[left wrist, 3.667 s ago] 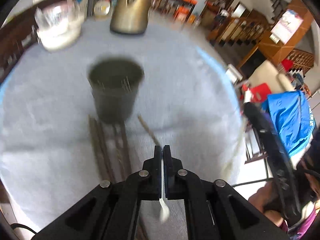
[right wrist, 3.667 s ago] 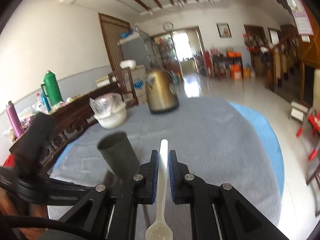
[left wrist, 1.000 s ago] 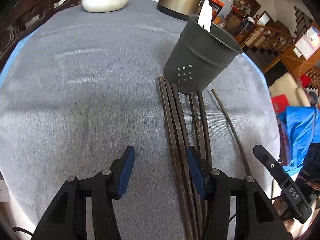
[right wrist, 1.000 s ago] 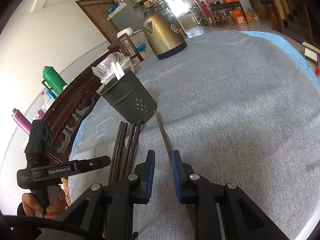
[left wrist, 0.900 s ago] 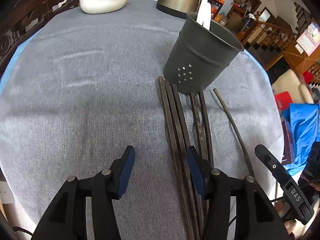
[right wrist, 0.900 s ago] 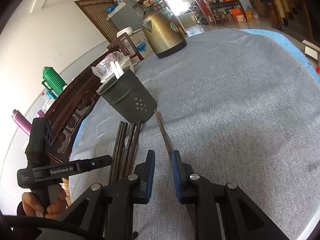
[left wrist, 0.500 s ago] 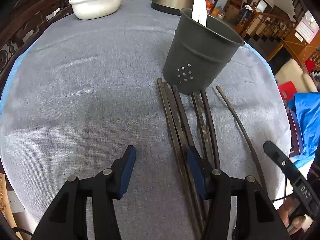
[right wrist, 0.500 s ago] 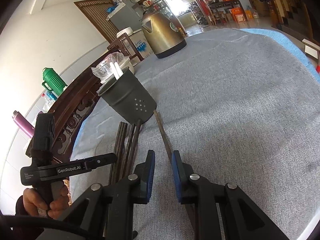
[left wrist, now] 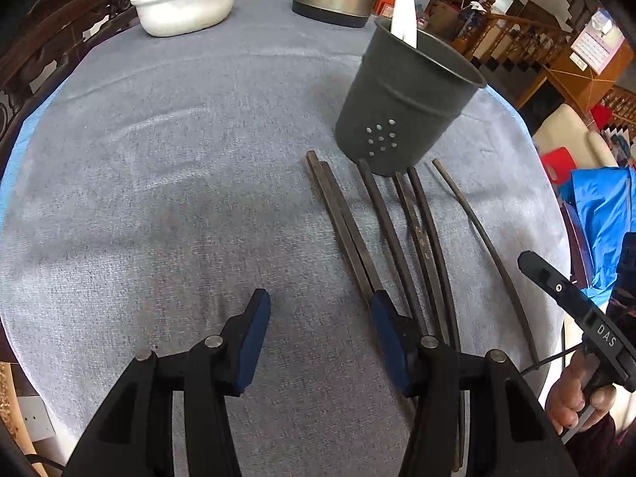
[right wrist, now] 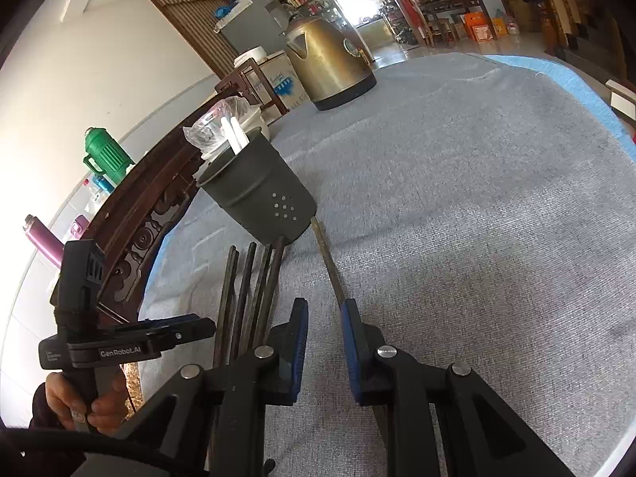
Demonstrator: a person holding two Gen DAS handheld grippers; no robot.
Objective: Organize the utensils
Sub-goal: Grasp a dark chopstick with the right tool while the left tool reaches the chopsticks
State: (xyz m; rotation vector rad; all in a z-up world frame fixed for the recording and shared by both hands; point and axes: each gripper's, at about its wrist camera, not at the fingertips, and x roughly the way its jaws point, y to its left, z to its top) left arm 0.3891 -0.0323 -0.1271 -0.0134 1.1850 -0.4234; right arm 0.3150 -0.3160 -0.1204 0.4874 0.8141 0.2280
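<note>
Dark utensil holder [left wrist: 405, 111], perforated, probably light sheet metal, stands ahead and right of the left gripper [left wrist: 318, 334], ahead and left of the right gripper [right wrist: 322, 342]; 2 white handles [left wrist: 403, 14] stick out of it. 6 dark chopsticks [left wrist: 381, 234] lie on the grey cloth [left wrist: 179, 167] between holder and tongs: thin, stiff, likely slippery, best pinched mid-length. Left gripper gapes wide, right gripper narrowly parted beside the lone chopstick [right wrist: 328, 262]; both hold nothing.
</note>
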